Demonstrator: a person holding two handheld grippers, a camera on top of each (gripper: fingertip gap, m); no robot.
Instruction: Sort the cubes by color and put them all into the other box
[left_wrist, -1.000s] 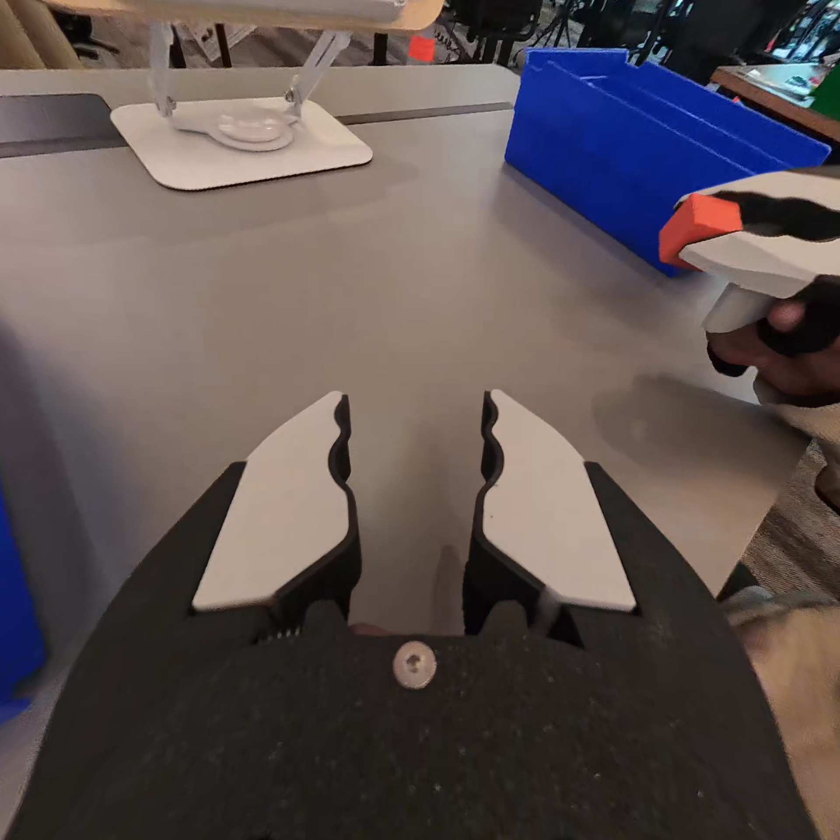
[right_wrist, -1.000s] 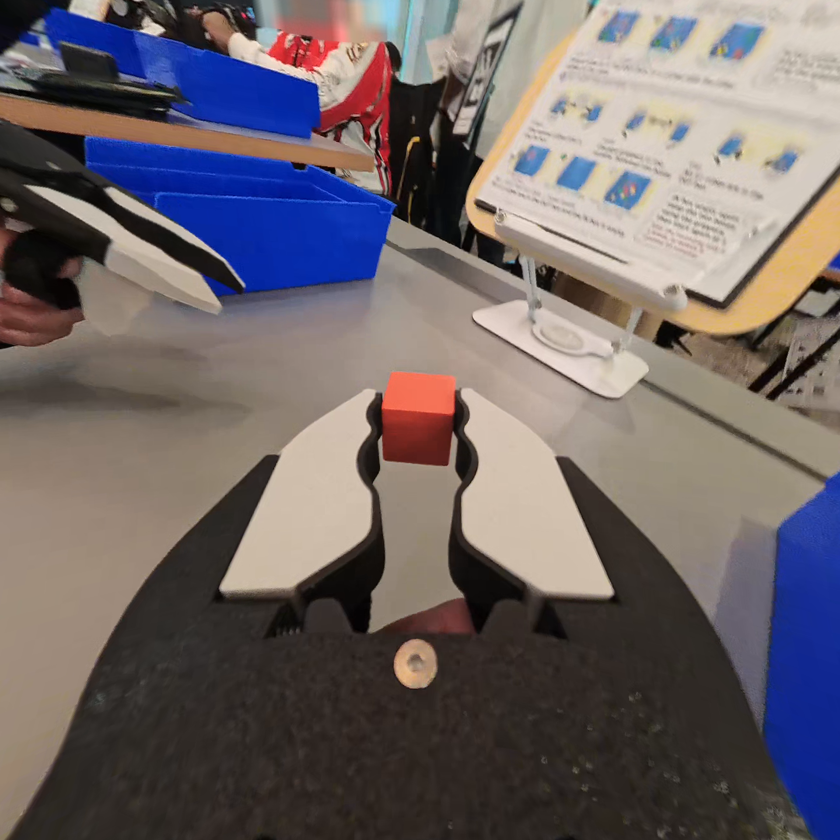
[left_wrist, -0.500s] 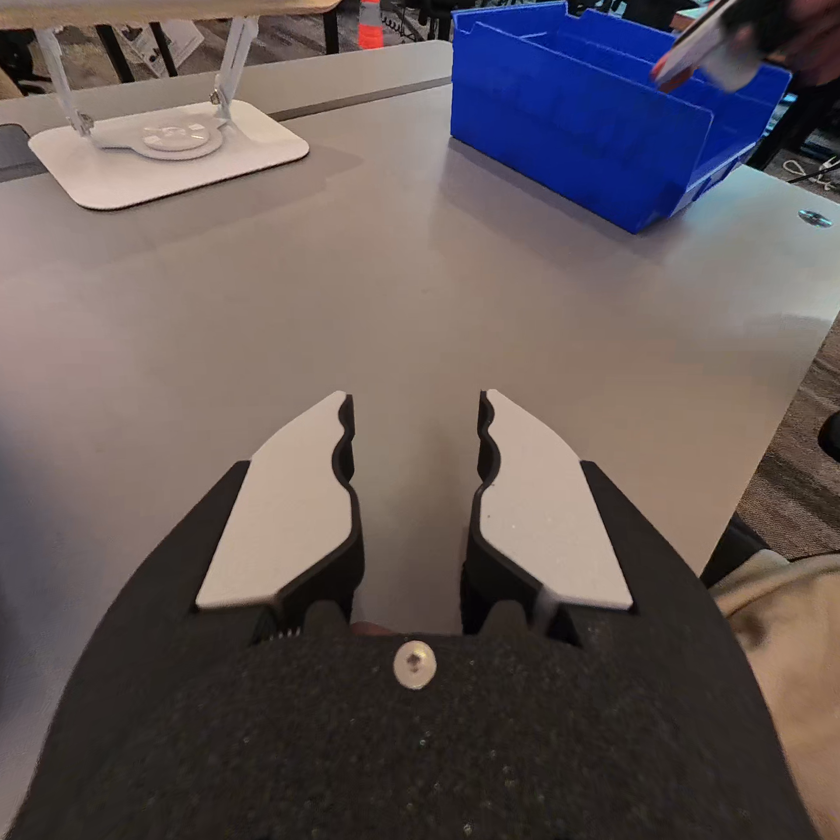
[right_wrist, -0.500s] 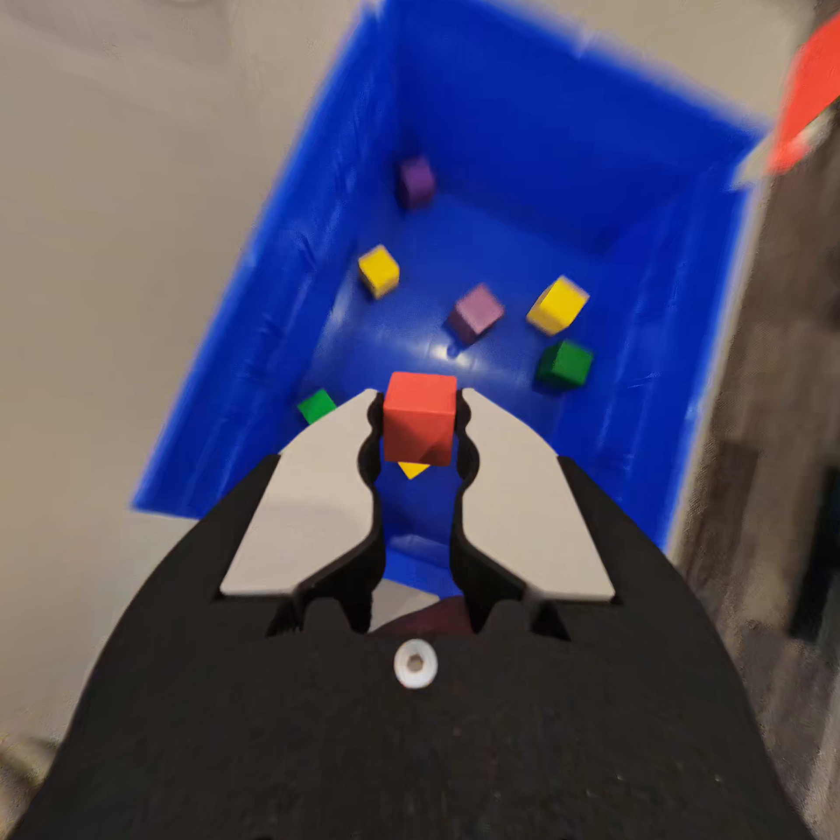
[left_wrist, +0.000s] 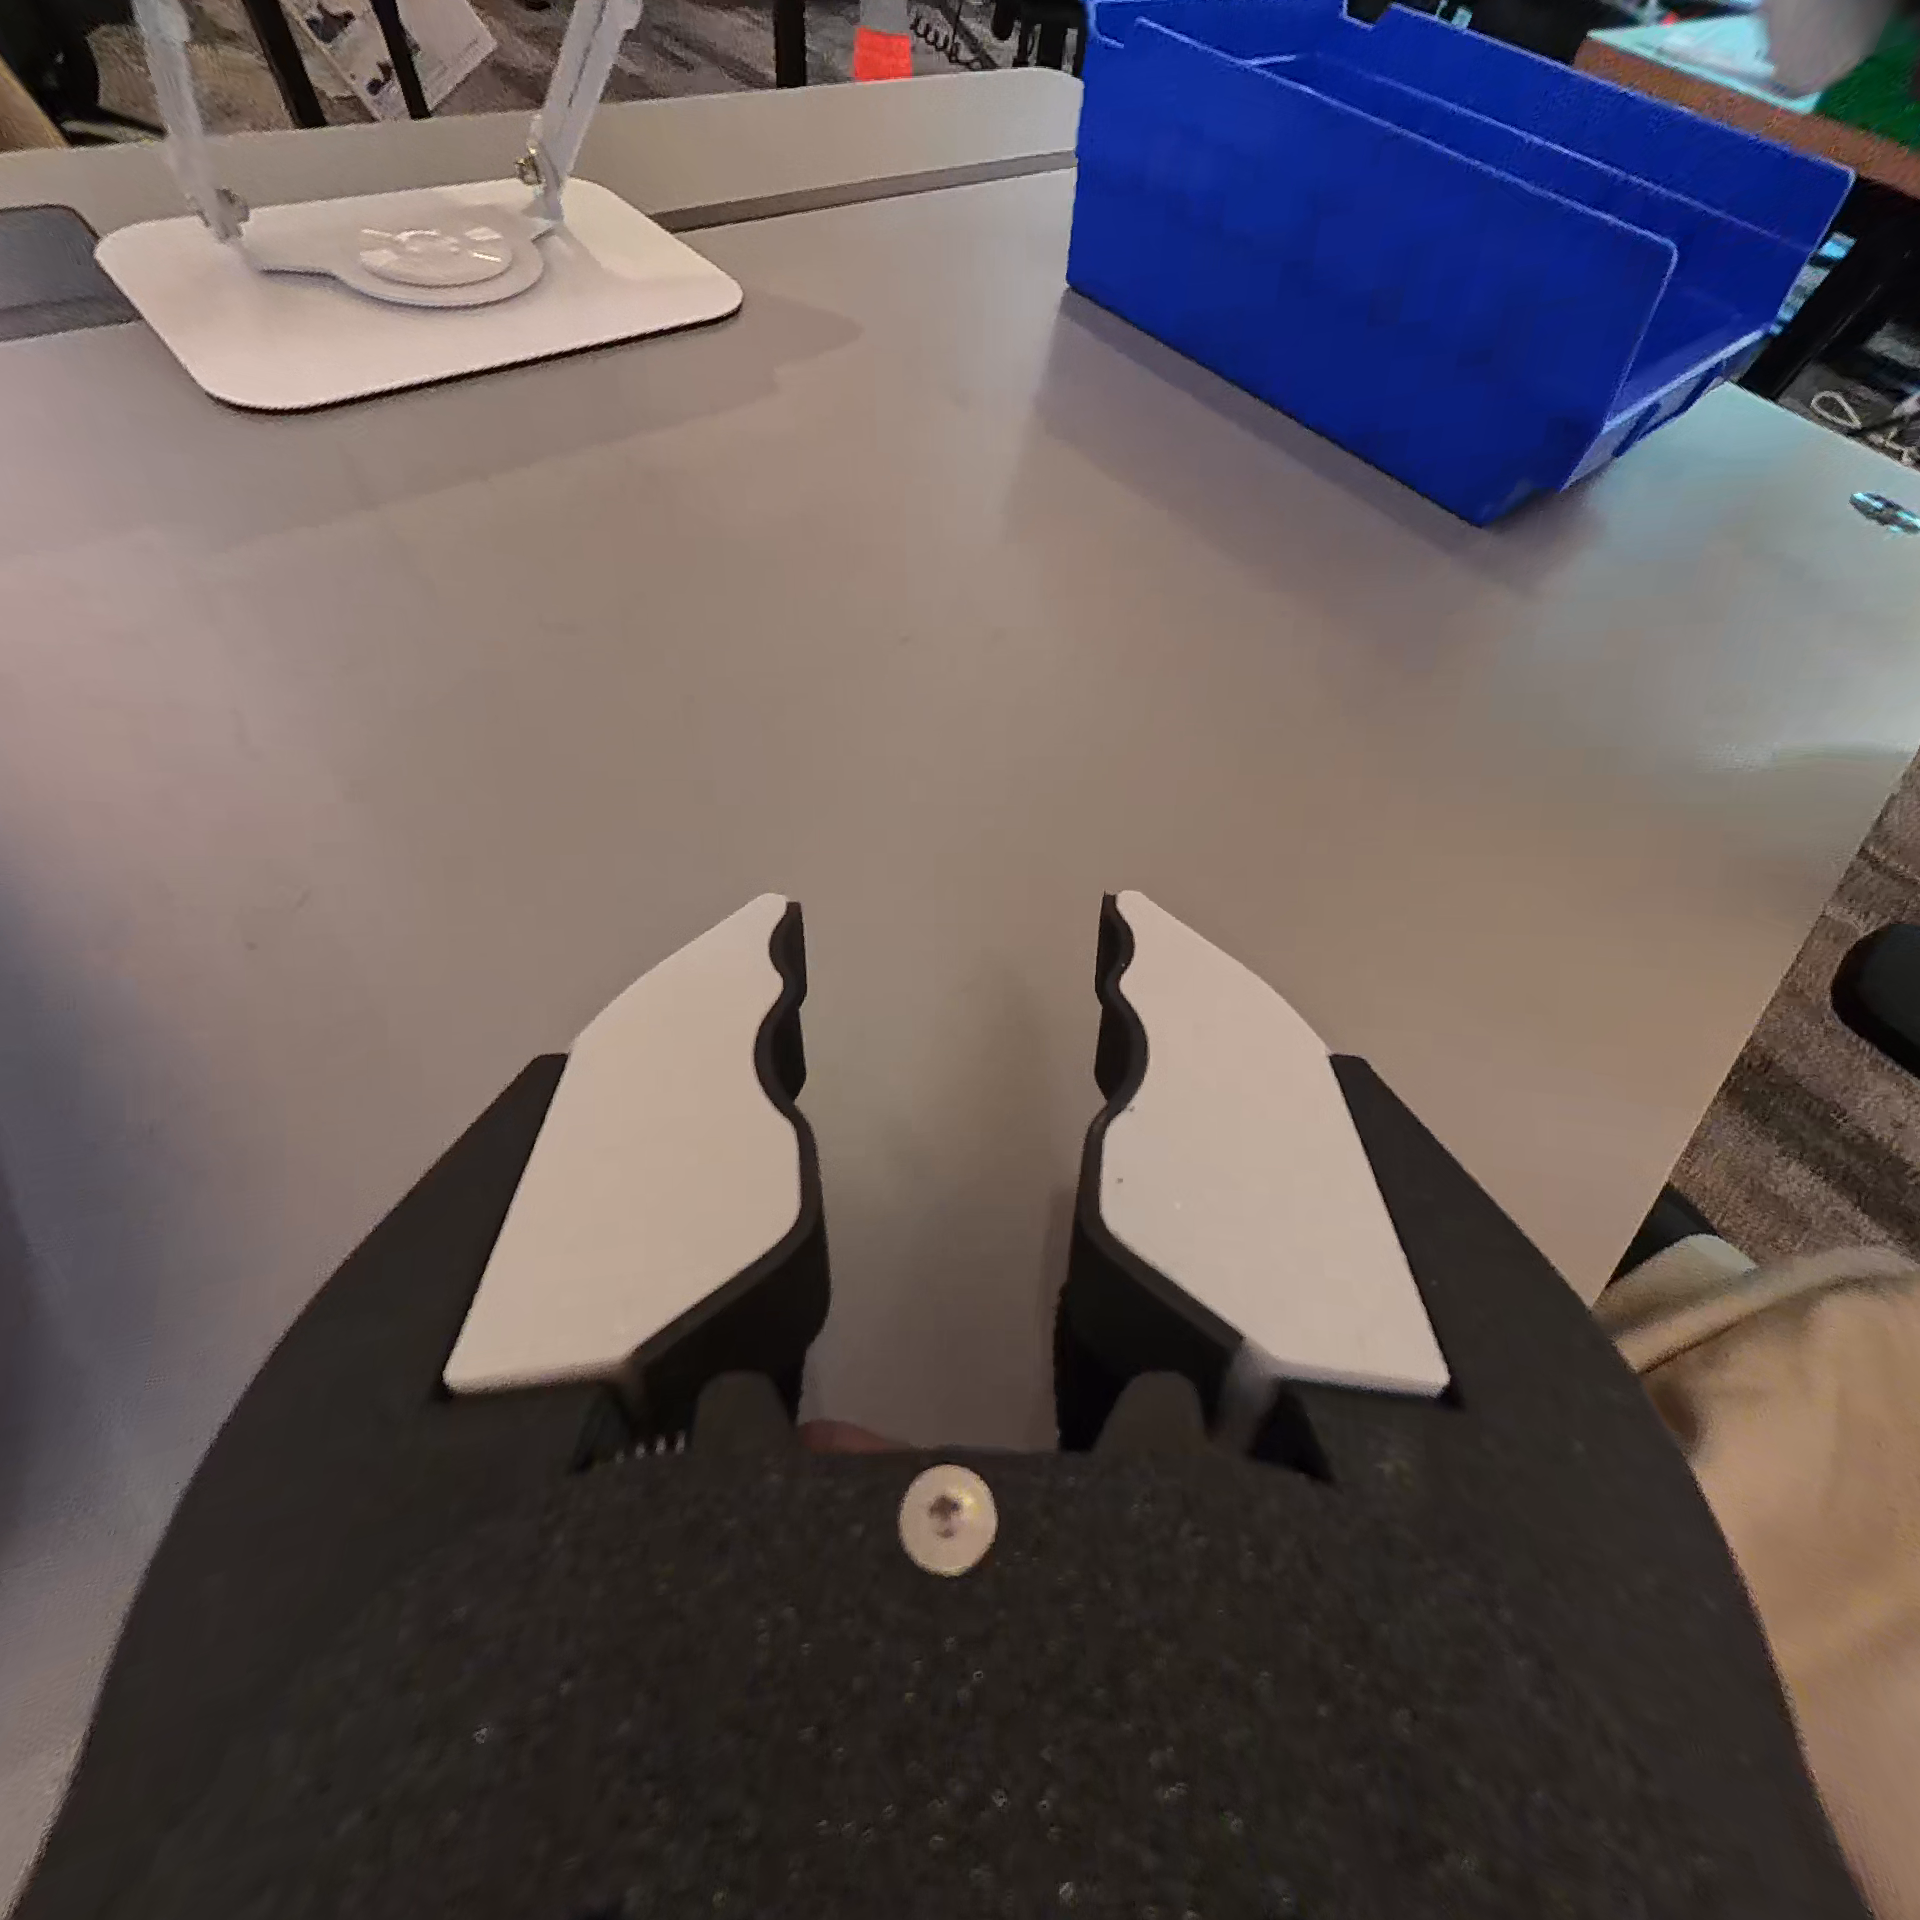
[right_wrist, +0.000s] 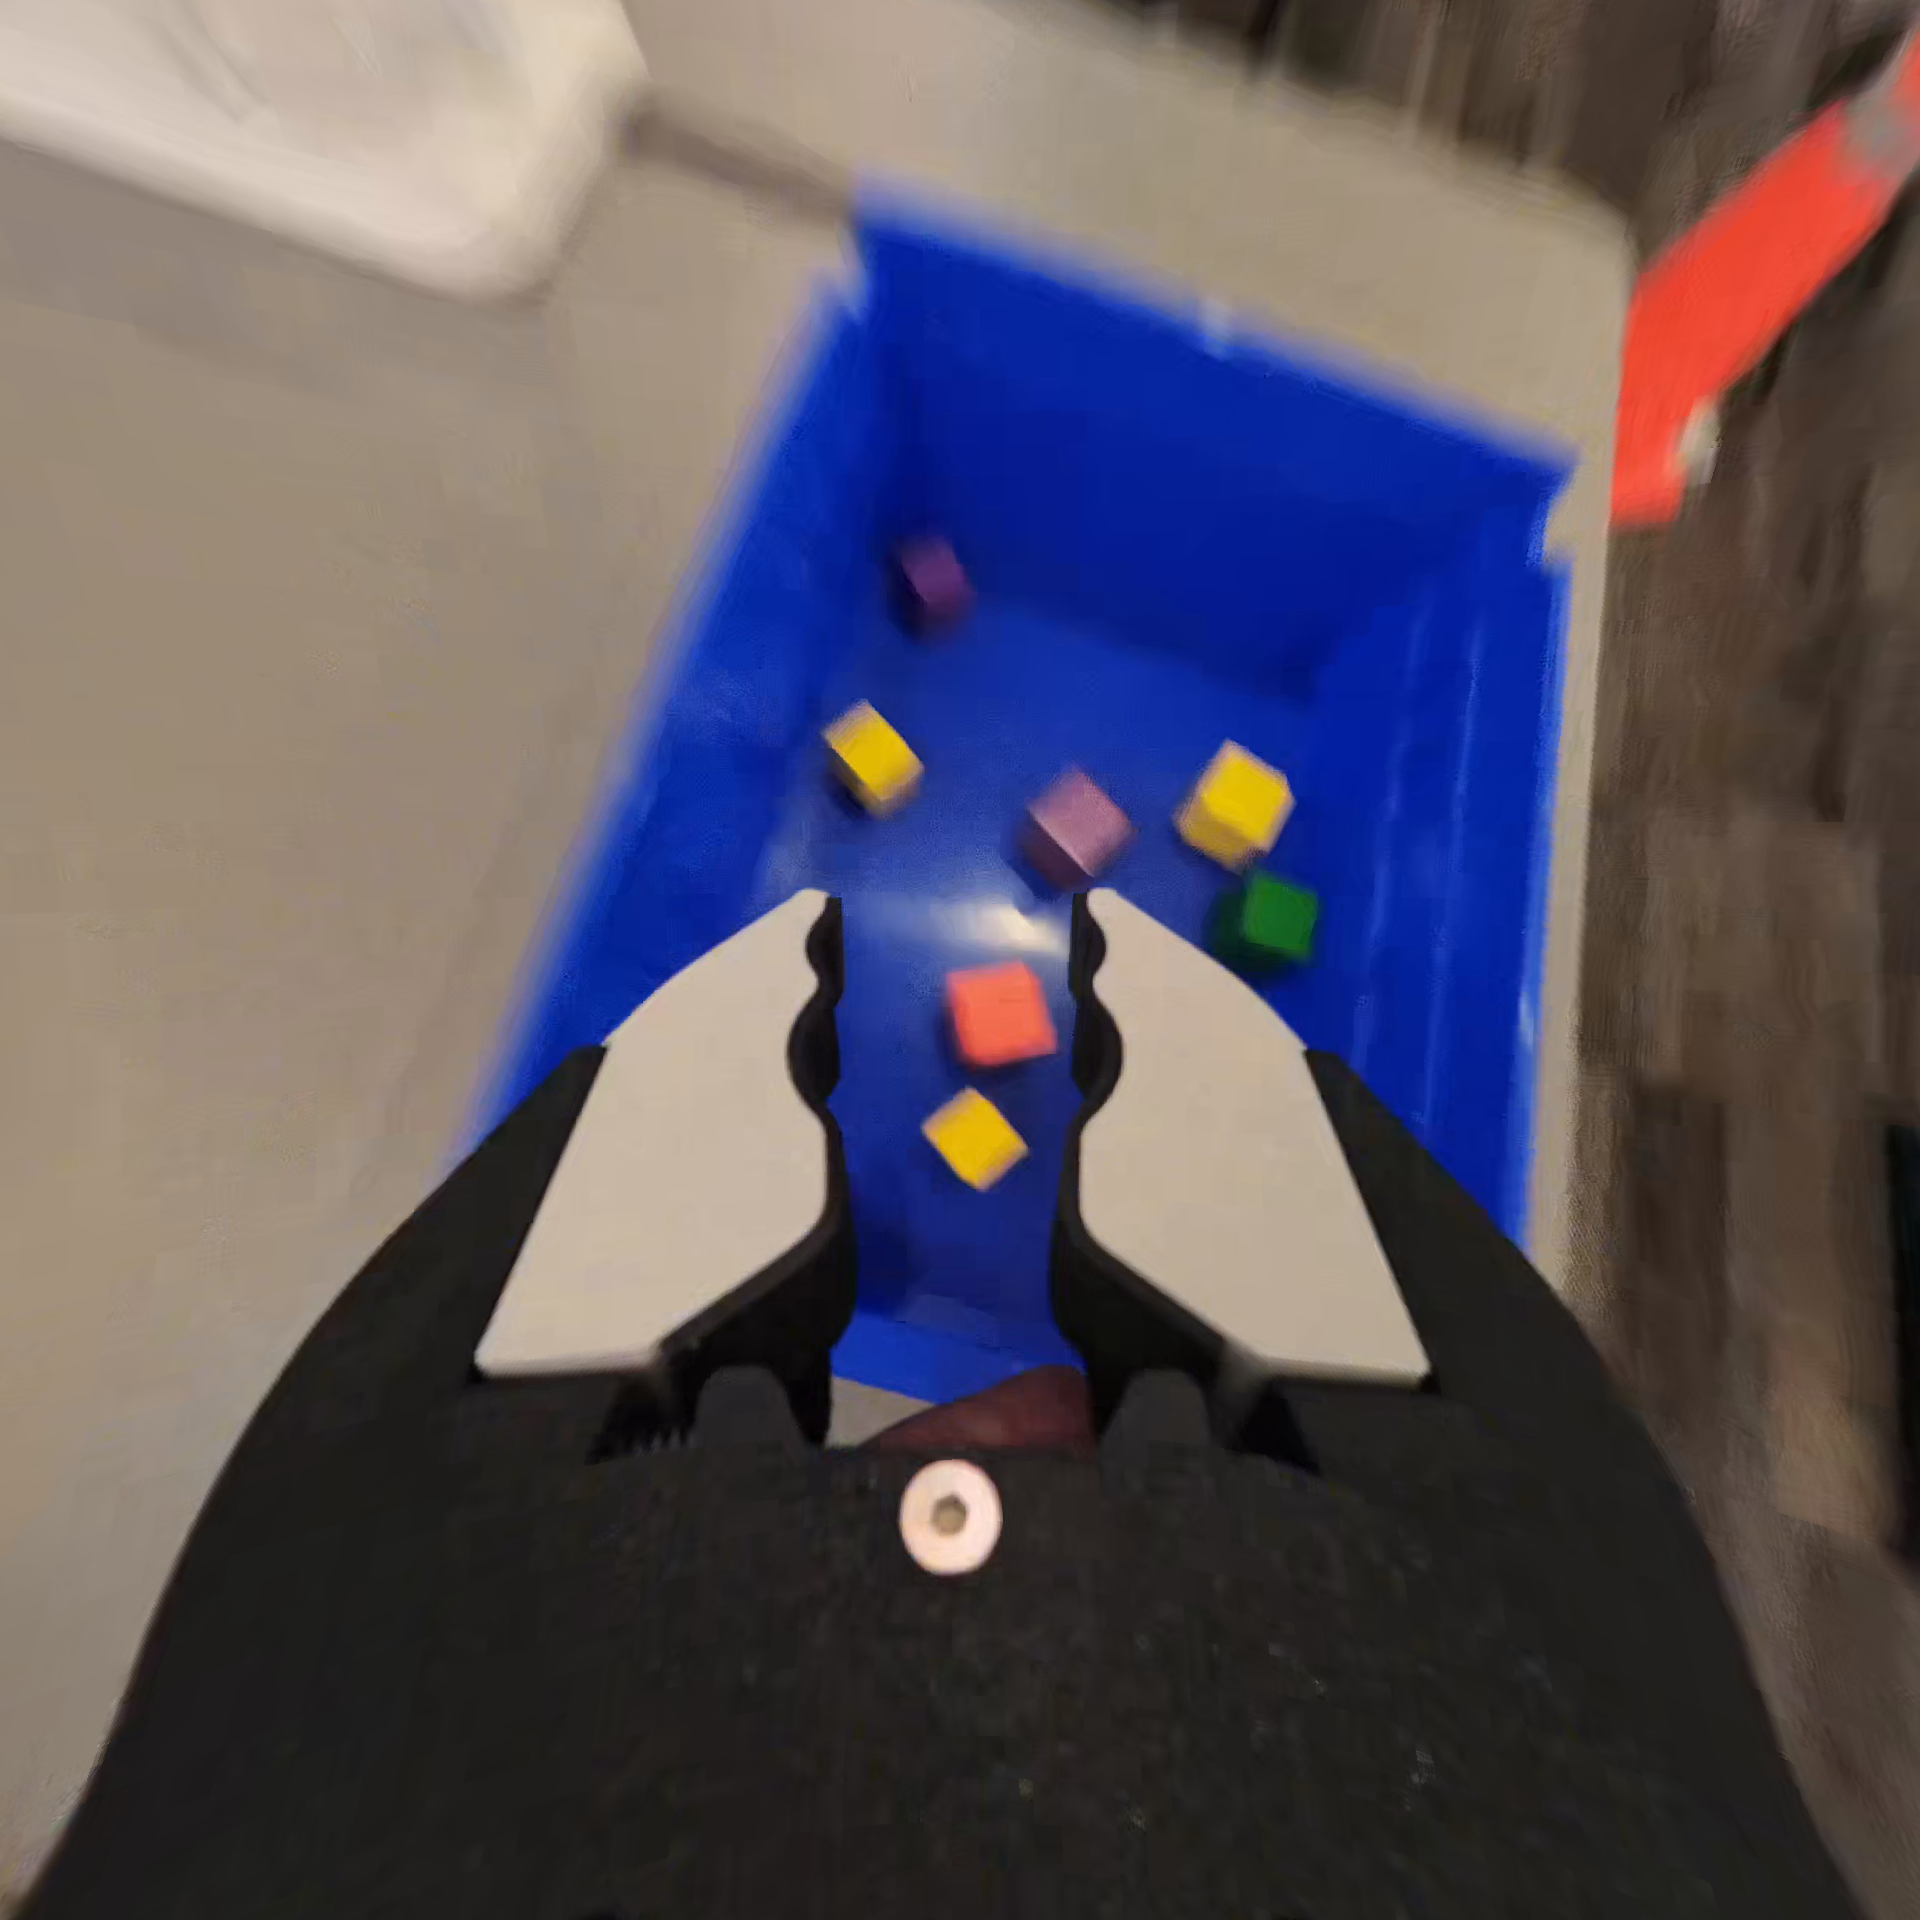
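In the right wrist view my right gripper (right_wrist: 951, 914) is open above the blue box (right_wrist: 665, 831). The orange-red cube (right_wrist: 1000, 1013) is free of the pads, seen between the fingers, down in the box. Around it lie yellow cubes (right_wrist: 871, 753) (right_wrist: 1236, 802) (right_wrist: 974, 1138), purple cubes (right_wrist: 1075, 829) (right_wrist: 932, 577) and a green cube (right_wrist: 1270, 920). The picture is blurred. In the left wrist view my left gripper (left_wrist: 951, 914) is open and empty over the grey table (left_wrist: 727, 665). The blue box (left_wrist: 1382, 281) stands at the far right there.
A white stand base (left_wrist: 416, 281) sits at the table's back left. The table's right edge (left_wrist: 1766, 1039) drops to carpet. A person's sleeve (left_wrist: 1787, 1455) is at the lower right. An orange-red blurred shape (right_wrist: 1745, 312) lies beyond the box. One gripper's finger ends stand about 45 centimeters off the other's.
My right gripper carried the orange-red cube over the blue box, then its jaws opened and the cube left the grasp into the box. The left gripper stayed open and turned a little.
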